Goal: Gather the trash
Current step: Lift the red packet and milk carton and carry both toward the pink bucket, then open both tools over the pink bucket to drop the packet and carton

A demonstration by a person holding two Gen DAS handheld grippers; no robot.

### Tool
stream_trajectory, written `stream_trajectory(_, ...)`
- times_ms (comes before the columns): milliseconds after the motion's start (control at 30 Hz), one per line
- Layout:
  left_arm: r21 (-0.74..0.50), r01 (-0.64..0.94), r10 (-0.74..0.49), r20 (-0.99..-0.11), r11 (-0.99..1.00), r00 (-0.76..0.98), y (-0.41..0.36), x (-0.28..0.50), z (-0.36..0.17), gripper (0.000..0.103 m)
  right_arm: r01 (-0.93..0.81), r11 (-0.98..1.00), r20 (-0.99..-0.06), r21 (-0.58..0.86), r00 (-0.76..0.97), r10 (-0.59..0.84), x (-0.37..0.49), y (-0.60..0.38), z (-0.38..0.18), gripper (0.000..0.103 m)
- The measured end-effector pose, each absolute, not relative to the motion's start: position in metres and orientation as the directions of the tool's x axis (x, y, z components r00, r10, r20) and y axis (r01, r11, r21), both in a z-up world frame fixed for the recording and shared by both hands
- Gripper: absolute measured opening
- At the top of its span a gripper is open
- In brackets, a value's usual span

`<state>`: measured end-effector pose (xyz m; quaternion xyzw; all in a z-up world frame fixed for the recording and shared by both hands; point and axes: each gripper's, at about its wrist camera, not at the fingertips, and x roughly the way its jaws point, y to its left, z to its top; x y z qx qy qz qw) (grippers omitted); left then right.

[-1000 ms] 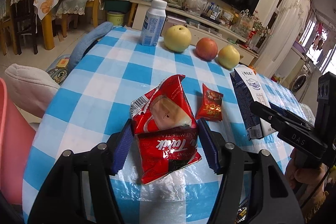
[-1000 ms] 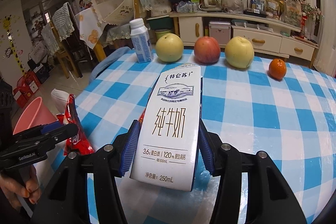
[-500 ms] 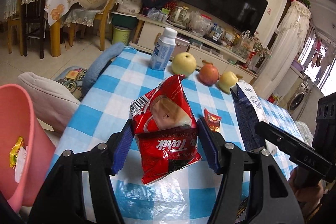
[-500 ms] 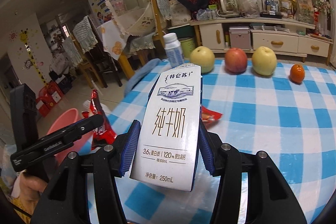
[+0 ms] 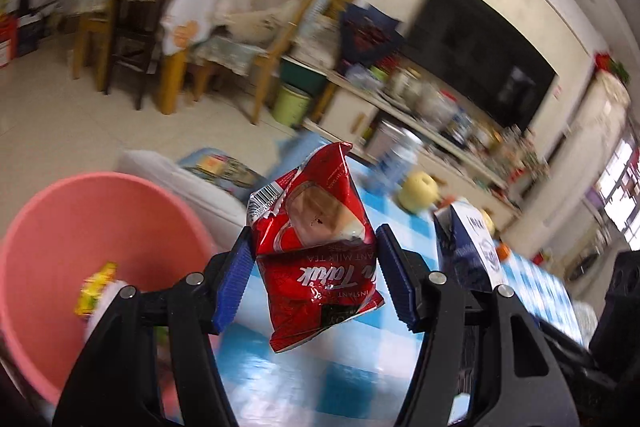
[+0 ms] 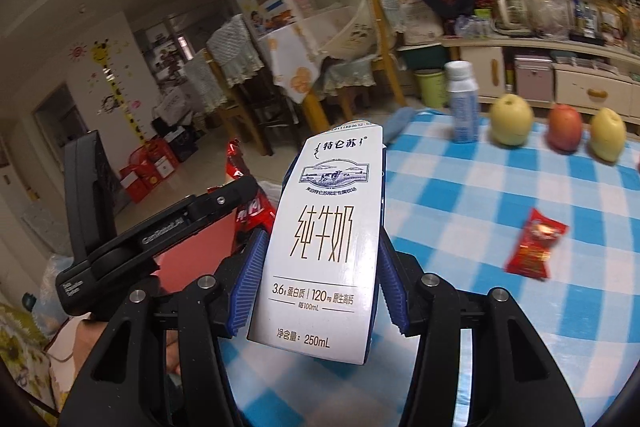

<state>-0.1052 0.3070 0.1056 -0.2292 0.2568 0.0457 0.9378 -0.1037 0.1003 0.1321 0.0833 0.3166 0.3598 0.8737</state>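
Gripper on the left [image 5: 312, 275] is clamping a red instant milk tea packet [image 5: 316, 259] between its blue pads, about half open around the crumpled foil, and is holding it in the air near the tabletop's [image 5: 352, 387] left edge, beside the pink bin [image 5: 80, 219]. Some yellow wrapper [image 5: 96, 287] is already lying inside that bin. Right gripper [image 6: 316, 291] is gripping a white milk carton [image 6: 328, 247] upright by its two narrow sides, also about half open, above the blue-and-white checked cloth.

Judging by this, the step in hand is carrying both pieces of trash to the bin. Next, the packet needs bringing over the bin's mouth before the left gripper lets go; the carton needs to go further left, and the two tools are sitting close together, so one should probably be going ahead of the other.

A small red snack sachet [image 6: 536, 243] is lying on the tabletop to the right, apparently waiting for collection. Behind it a plastic bottle [image 6: 464, 103] and three fruits [image 6: 512, 121] are standing in a row.

Much of the left wrist view is smeared by motion, so the shelf clutter is unreadable. Only a sliver of the bin is showing in the right wrist view, behind the other tool, and its base is cut off in both. Whether the carton is empty cannot be told.
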Motion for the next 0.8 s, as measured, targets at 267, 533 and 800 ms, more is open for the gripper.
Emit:
stream_trajectory(267,-0.427,-0.425,0.157,-0.533,0.798,0.831,0.379,-0.132,0.102,0.062,-0.678,0.638,-0.487,0.365,0.445,0.751,-0.113,0.201,0.145,0.055)
stream_trajectory(533,-0.481,-0.548,0.213,-0.587,0.684,0.781,0.429,-0.146,0.086,0.062,-0.719,0.607,-0.510,0.338,0.402,0.761,-0.111,0.275,0.135,0.055)
stream_trajectory(800,-0.429,-0.618,0.313,-0.591,0.659,0.744,0.442,-0.151,0.085,0.079,-0.683,0.637,-0.563,0.357,0.387,0.730,-0.097,0.289,0.103,0.075)
